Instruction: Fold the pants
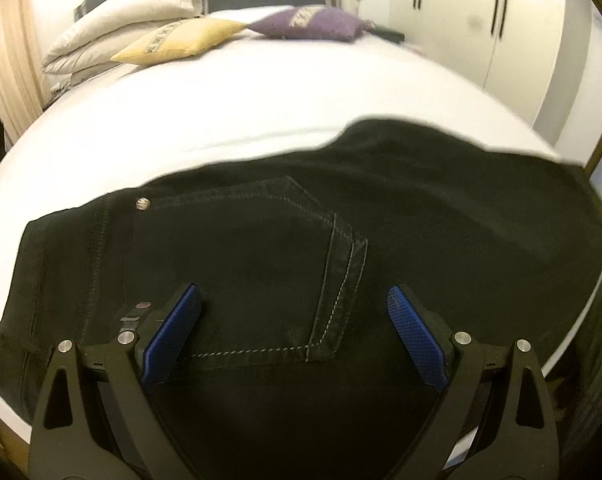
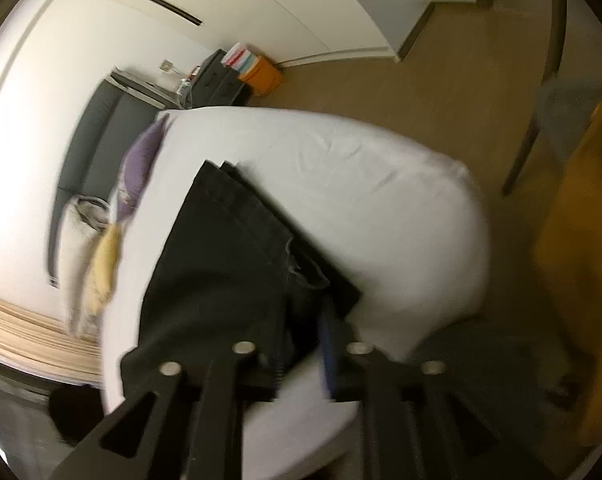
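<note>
Black pants (image 1: pixel 261 248) lie flat on a white bed (image 1: pixel 221 120), waistband at the left, a stitched back pocket facing up. My left gripper (image 1: pixel 295 300) hovers over the pocket area, jaws wide open and empty, blue pads (image 1: pixel 173 332) apart. In the right wrist view the pants (image 2: pixel 221 260) run away from me with the leg ends at the far end. My right gripper (image 2: pixel 301 340) is closed on a fold of the pants' near edge; the view is blurred and one blue pad (image 2: pixel 327 356) shows.
Yellow cushion (image 1: pixel 177 40), purple cushion (image 1: pixel 313 22) and stacked white pillows (image 1: pixel 113 24) lie at the bed's head. White wardrobe doors (image 1: pixel 461 8) stand at the right. Floor with an orange box (image 2: pixel 261 74) and a chair (image 2: pixel 557 112) lies beyond the bed.
</note>
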A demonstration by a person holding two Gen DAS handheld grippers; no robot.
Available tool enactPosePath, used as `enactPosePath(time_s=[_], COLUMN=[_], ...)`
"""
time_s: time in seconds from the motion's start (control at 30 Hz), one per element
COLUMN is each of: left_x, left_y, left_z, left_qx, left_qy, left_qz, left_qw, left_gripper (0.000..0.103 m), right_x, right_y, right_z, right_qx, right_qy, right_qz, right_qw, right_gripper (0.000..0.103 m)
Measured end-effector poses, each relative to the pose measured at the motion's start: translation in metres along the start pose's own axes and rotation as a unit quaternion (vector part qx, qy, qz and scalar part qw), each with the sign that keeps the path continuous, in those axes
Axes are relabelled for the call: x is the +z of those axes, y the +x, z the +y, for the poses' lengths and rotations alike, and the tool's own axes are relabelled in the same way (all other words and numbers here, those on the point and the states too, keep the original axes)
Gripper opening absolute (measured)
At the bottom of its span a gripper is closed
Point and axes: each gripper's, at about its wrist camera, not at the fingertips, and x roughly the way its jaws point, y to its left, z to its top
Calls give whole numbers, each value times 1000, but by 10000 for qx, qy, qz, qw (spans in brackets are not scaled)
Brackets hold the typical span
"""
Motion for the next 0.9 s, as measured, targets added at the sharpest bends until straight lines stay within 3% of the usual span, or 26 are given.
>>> enactPosePath(time_s=[0.07, 0.1, 0.2, 0.27, 0.33, 0.43, 0.53, 0.57, 0.67, 0.77, 0.9], left_x=[2, 2, 4, 6, 15, 34, 47, 50, 49, 34, 14], left_y=[-12, -17, -18, -16, -19, -26, -23, -19, 0, 25, 38], left_z=[7, 13, 30, 43, 47, 31, 10, 3, -8, -7, -14], left_qx=[18, 51, 106, 137, -20, -271, -450, -477, -452, -404, -202], left_qy=[-138, -190, -335, -495, -586, -352, -112, -78, 41, 14, 215], left_qz=[-177, -243, -217, -163, -188, -395, -470, -458, -263, 154, 222], left_qw=[9997, 9995, 9991, 9985, 9981, 9982, 9978, 9978, 9986, 9991, 9993], left_gripper=[96, 96, 96, 95, 95, 95, 95, 95, 95, 95, 95], right_x=[4, 7, 10, 1, -25, -68, -106, -113, -121, -103, -69], right_y=[-19, -24, -28, -13, 18, 69, 128, 145, 203, 229, 233], right_z=[13, 19, 73, 124, 192, 271, 326, 333, 338, 322, 293], right_qx=[-593, -686, -258, 191, 829, 1594, 1886, 1855, 1506, 1179, 1250], right_qy=[-417, -539, -1296, -1978, -2805, -3441, -3792, -3799, -3604, -3331, -2978], right_qz=[-327, -412, -410, -54, 680, 1601, 2272, 2417, 2791, 2597, 2313], right_qw=[9968, 9953, 9904, 9800, 9538, 9114, 8769, 8734, 8772, 8987, 9177], right_gripper=[34, 34, 34, 34, 34, 34, 34, 34, 31, 0, 0])
